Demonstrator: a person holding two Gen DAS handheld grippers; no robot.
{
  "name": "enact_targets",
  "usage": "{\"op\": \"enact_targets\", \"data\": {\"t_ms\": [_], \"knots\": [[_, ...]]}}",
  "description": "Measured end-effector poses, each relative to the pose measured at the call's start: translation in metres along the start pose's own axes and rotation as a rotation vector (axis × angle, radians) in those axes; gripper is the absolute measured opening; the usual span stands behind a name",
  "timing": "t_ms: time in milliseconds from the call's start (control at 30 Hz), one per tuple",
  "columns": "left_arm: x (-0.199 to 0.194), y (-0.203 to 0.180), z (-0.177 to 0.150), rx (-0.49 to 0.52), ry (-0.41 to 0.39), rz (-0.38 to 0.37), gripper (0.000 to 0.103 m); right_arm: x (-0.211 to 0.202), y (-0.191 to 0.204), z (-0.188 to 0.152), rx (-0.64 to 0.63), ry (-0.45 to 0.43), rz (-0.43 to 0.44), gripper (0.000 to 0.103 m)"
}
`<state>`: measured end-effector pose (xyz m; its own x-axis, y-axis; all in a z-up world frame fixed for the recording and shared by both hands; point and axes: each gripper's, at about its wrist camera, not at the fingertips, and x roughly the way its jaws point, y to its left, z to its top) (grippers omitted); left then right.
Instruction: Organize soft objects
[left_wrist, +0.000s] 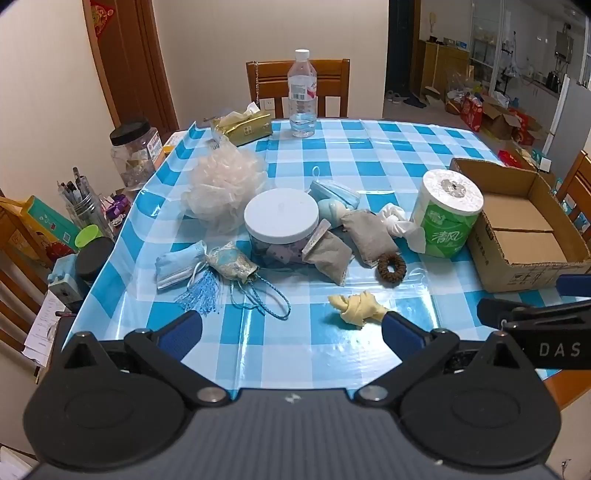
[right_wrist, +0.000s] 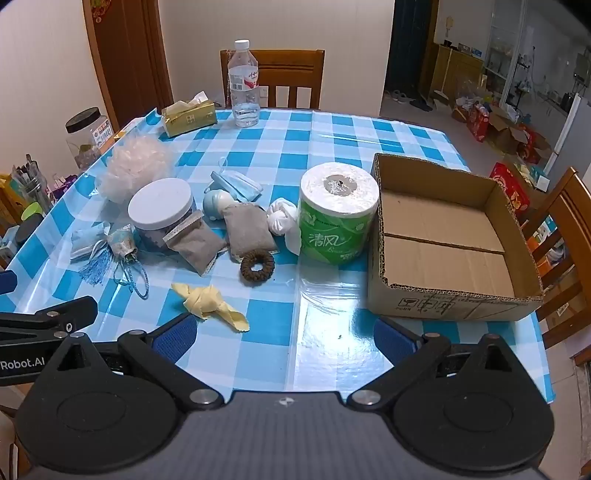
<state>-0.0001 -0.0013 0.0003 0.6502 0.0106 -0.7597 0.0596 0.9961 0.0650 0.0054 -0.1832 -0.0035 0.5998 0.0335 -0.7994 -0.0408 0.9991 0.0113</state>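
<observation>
Soft things lie on the blue checked table: a knotted yellow cloth, a brown scrunchie, two grey sachets, a knotted white cloth, blue face masks, a tasselled pouch, a pale mesh bath puff and a green-wrapped toilet roll. An empty cardboard box stands at the right. My left gripper and right gripper are open and empty over the near table edge.
A white-lidded jar stands among the soft things. A water bottle and a gold tissue pack sit at the far edge before a wooden chair. A cluttered side shelf is left.
</observation>
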Motion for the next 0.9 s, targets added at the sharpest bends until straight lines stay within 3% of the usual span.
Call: {"op": "enact_targets", "data": {"t_ms": [900], "knots": [[-0.0086, -0.0026, 0.0031, -0.011, -0.005, -0.005, 0.102, -0.0053, -0.0035, 0.0002, -0.004, -0.009, -0.005, 0.103]]}}
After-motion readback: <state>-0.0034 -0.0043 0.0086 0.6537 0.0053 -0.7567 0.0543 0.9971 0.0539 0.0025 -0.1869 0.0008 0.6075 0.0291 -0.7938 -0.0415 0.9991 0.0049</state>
